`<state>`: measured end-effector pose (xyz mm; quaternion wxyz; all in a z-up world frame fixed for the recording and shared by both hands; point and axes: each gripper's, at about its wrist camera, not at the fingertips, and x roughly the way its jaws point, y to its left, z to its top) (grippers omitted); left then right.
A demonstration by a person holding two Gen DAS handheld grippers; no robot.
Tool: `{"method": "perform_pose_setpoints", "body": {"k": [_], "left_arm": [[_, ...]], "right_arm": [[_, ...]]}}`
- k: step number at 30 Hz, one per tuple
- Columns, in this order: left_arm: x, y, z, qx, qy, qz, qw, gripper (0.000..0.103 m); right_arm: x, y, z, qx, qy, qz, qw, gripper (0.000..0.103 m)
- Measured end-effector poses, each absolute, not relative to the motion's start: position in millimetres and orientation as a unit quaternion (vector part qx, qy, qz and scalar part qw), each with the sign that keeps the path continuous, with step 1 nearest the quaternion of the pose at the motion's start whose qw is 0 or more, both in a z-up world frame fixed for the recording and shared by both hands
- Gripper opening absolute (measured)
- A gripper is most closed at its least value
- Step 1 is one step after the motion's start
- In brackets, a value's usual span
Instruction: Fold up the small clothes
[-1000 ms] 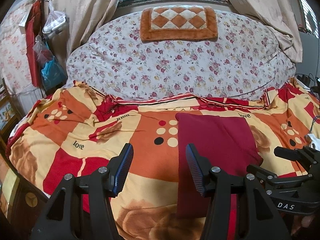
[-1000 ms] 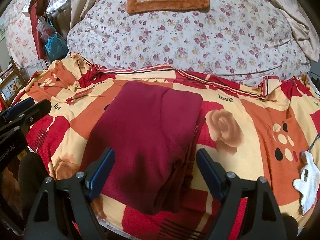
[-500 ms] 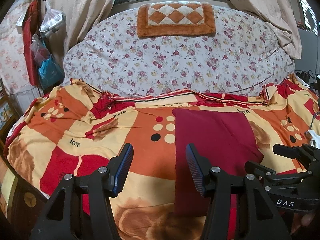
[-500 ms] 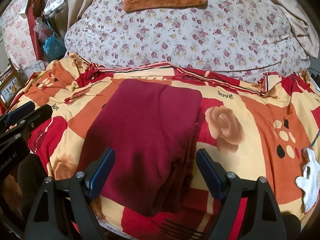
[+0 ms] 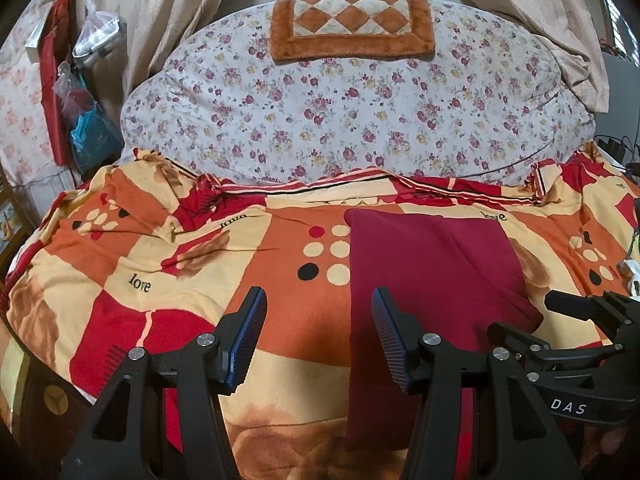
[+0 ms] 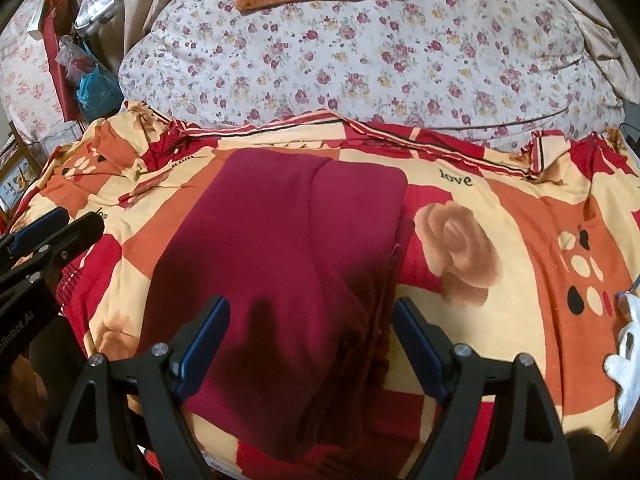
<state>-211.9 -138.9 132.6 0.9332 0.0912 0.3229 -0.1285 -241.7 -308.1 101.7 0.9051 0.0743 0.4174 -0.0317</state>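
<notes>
The left tongs (image 5: 318, 338) hang released, blue ribbed pads apart, above an orange patch of the bedspread (image 5: 132, 264), with nothing between them. The right tongs (image 6: 310, 346) are also spread wide and empty, poised over the near end of a folded maroon garment (image 6: 288, 248). From the left view the right tongs' body shows at the lower right edge, bearing white letters "DAS"; from the right view the left tongs' body carries partly cut-off lettering ending "Robot.AI".

The garment lies flat on the bed as a long rectangle, its long axis running from the near edge of the bed away toward the floral quilt (image 5: 352, 120) (layered fold edges show along its right side). The bedspread is printed with roses, dots and the word "love". An orange checked mat (image 5: 350, 24) tops the quilt.
</notes>
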Motion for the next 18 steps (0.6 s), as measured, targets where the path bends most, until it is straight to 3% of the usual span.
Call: {"method": "perform_pose_setpoints", "body": {"k": [18], "left_arm": [[-205.9,-140.3,127.7,0.094,0.33,-0.133,0.93,0.034]], "right_arm": [[-233.1,-306.2,97.0,0.075,0.425,-0.031,0.901,0.086]]}}
